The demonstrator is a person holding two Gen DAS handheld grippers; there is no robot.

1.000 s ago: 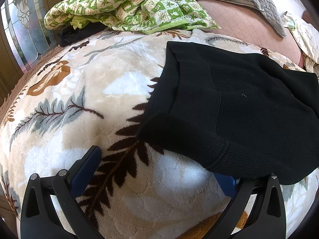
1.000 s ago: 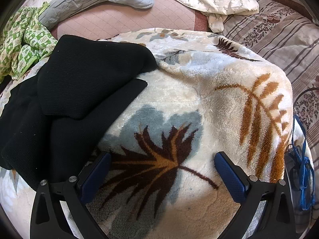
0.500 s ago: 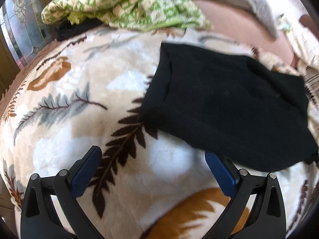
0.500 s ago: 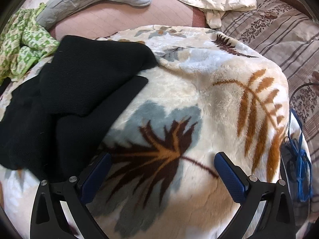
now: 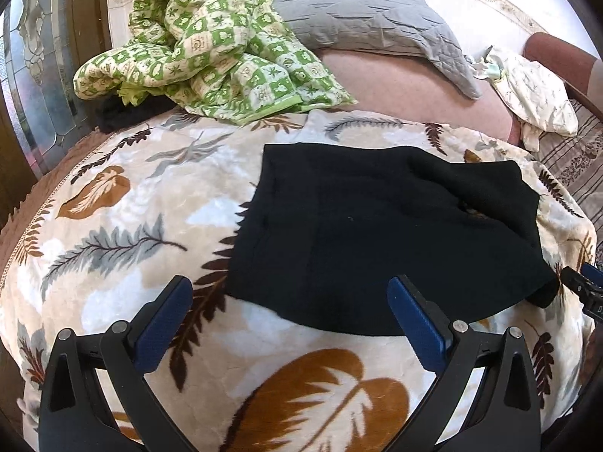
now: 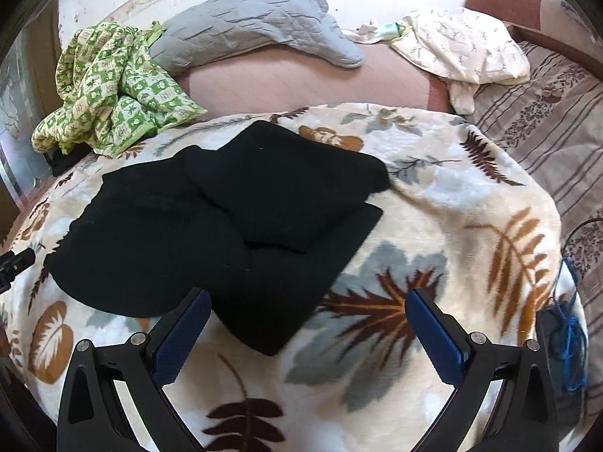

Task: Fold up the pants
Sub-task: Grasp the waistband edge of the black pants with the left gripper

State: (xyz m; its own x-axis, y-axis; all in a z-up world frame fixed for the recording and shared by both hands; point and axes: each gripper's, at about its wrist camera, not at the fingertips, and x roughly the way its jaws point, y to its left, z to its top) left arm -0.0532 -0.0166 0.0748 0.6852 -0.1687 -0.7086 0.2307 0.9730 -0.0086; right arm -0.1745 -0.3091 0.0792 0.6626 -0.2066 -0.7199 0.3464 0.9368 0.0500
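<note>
The black pants [image 5: 377,233] lie folded in layers on a leaf-patterned fleece blanket [image 5: 132,226]. In the right wrist view the pants [image 6: 211,233] show a smaller folded layer on top of a wider one. My left gripper [image 5: 290,320] is open and empty, above the blanket just short of the pants' near edge. My right gripper [image 6: 307,324] is open and empty, above the pants' near corner. The right gripper's tip shows at the far right of the left wrist view [image 5: 584,290].
A green checked quilt [image 5: 203,49] and a grey pillow [image 5: 361,19] lie at the back of the bed. A white patterned cloth [image 6: 463,45] lies at the back right. A blue cord [image 6: 569,331] hangs at the blanket's right edge. A striped sheet [image 6: 546,124] lies right.
Both grippers have pulled back and up from the pants, so more of the bed shows. The pants lie still, folded. Both grippers stay open.
</note>
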